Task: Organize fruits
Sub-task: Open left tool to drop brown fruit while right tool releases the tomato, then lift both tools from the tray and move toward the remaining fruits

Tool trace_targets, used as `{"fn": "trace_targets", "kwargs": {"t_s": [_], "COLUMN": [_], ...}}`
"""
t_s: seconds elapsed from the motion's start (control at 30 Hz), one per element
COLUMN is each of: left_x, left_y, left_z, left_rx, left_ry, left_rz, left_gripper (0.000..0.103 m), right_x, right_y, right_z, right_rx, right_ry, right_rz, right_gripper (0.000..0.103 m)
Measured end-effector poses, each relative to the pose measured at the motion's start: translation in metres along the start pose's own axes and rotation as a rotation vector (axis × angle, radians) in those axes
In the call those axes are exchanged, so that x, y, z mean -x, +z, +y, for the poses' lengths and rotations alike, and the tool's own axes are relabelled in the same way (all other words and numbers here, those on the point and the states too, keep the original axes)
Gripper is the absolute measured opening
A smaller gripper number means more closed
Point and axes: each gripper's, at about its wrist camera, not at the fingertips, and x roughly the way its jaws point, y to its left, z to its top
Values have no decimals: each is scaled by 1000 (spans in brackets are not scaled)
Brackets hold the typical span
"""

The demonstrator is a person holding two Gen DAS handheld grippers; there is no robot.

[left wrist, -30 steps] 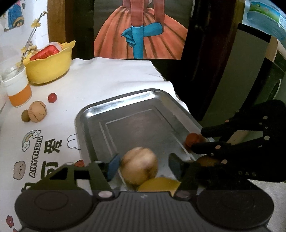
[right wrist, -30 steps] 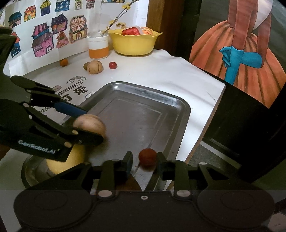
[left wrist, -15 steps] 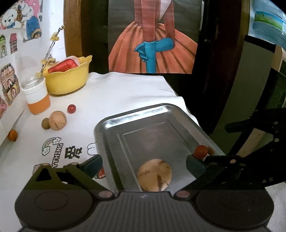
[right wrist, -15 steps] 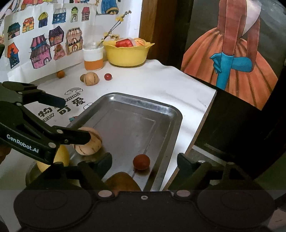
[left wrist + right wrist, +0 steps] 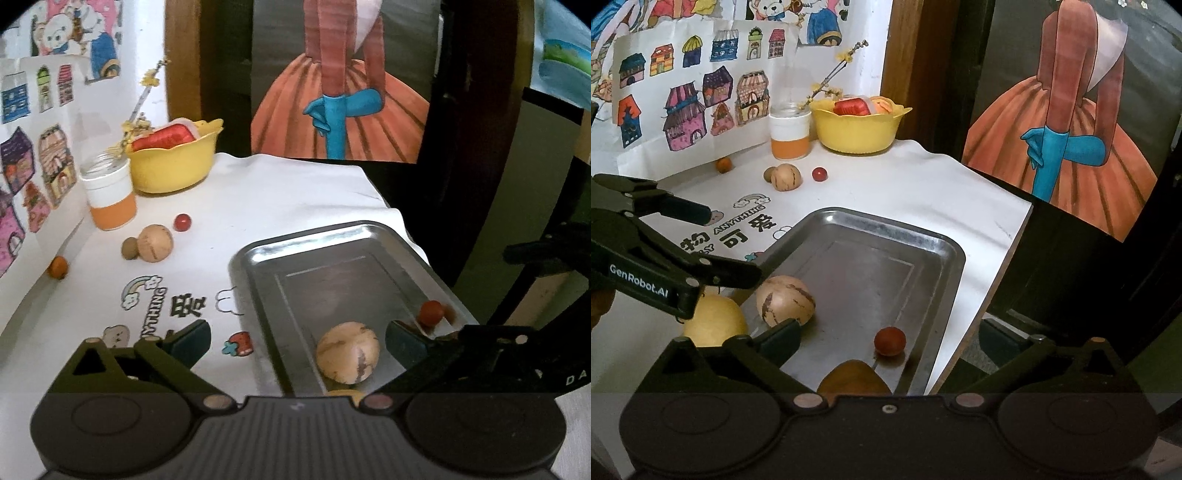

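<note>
A metal tray (image 5: 332,240) (image 5: 934,243) lies on the white cloth. In it rest a tan striped round fruit (image 5: 347,356) (image 5: 785,301), a small red fruit (image 5: 430,312) (image 5: 890,341), a yellow fruit (image 5: 714,326) and a brown fruit (image 5: 853,376) at the near edge. My left gripper (image 5: 297,338) (image 5: 705,240) hangs open above the tray's near end, empty. My right gripper (image 5: 888,334) is open and empty too, over the tray's right rim. On the cloth farther back lie another tan fruit (image 5: 155,243) (image 5: 786,177), a small brown one (image 5: 129,248), a red one (image 5: 182,222) (image 5: 819,174) and an orange one (image 5: 58,267) (image 5: 723,164).
A yellow bowl (image 5: 173,166) (image 5: 860,129) with food stands at the back, next to a glass jar (image 5: 109,195) (image 5: 789,131) with an orange band. Drawings cover the left wall. The table edge drops off right of the tray, with dark furniture beyond.
Both grippers opened and pulled back. The left one let go of the tan striped fruit, the right one released the small red fruit; both fruits now lie in the tray.
</note>
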Motion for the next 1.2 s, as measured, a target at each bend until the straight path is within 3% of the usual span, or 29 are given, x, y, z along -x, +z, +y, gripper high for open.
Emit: {"fn": "trace_targets", "kwargs": {"t_s": [0.63,1.2], "left_x": [44,95], "left_y": [-23,-37], "left_z": [53,109], "left_rx": [129,181], "left_ry": [96,165], "left_rz": [-11,-77], "left_gripper": [103,103], "right_x": [44,83], "right_y": [6,38], "right_z": [35,114], "right_rx": [67,185], "right_ry": [-19,25], "right_rz": [-50,-136], "right_gripper": [102,102]}}
